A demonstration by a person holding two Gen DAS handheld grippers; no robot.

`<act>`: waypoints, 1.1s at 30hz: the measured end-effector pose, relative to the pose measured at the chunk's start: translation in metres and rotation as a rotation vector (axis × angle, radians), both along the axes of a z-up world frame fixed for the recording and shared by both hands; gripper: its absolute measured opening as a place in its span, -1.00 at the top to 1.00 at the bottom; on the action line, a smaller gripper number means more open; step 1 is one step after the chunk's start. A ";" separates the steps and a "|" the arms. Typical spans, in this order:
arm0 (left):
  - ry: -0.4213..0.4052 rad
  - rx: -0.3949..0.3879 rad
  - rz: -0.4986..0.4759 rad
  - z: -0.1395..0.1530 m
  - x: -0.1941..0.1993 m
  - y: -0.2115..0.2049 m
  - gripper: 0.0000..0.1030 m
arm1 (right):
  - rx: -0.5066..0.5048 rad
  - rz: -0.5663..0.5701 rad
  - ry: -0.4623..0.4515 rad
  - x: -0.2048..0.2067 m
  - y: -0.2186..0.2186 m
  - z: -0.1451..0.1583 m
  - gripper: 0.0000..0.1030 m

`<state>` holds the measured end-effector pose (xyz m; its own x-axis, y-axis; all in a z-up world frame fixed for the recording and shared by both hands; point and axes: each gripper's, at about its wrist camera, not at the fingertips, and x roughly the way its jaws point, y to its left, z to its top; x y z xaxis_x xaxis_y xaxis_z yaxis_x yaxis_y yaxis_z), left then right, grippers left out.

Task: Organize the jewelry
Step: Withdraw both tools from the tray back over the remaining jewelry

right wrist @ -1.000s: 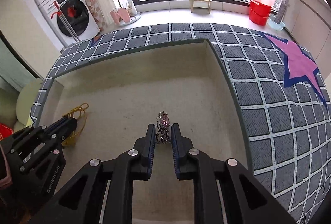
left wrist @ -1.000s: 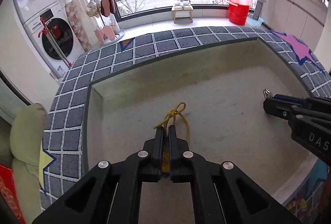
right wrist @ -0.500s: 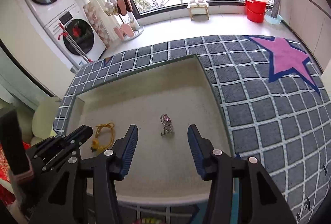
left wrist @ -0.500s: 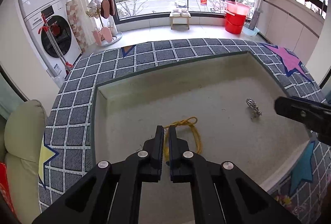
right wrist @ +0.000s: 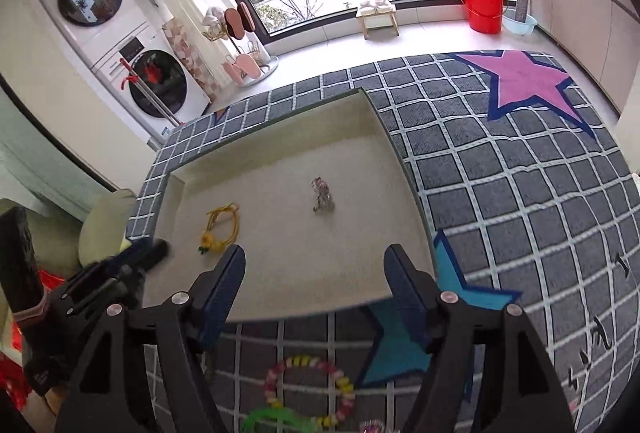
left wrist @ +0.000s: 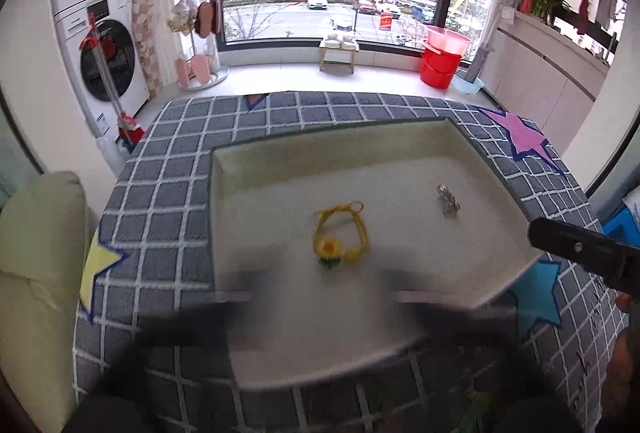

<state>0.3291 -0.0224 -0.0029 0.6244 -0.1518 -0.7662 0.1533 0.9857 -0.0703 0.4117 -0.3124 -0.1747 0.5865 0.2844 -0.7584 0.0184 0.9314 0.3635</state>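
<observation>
Now both tools above the near edge of the cream tray (right wrist: 372,115), set on a grey checked mat (right wrist: 500,193) with star patches. Right tool (right wrist: 314,265): jaws well apart and opening, nothing between the pads; tips over the tray's near rim. Silver trinket (right wrist: 322,195) lying loose on the tray floor, ahead of the right tool and roughly on its centre line, well clear of both fingers. Yellow cord bracelet (right wrist: 221,228) with a small flower charm also flat on the tray floor, to the left of the trinket, just ahead of the right tool's left fingertip and just beside the left tool (right wrist: 154,253) as seen from the right wrist. Left tool in its own view only a dark smear low in frame, jaws flung wide and opening, holding nothing; yellow bracelet (left wrist: 340,233) ahead of it near centre, untouched; trinket (left wrist: 448,199) farther right, near the right tool's finger (left wrist: 580,245) entering from the right edge. Outside the tray, on the mat below the right tool: a multicoloured bead bracelet (right wrist: 310,385) and a green loop (right wrist: 276,419), partly hidden by the tool's frame.
</observation>
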 end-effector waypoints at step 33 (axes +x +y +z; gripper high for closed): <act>0.055 -0.051 0.054 -0.180 -0.051 0.052 -1.00 | -0.038 0.018 0.002 -0.151 0.020 -0.006 -1.00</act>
<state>0.2783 0.0294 -0.1825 0.5899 -0.1583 -0.7918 0.0944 0.9874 -0.1272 0.2612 -0.2919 -0.1806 0.5800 0.2662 -0.7699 0.0019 0.9447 0.3280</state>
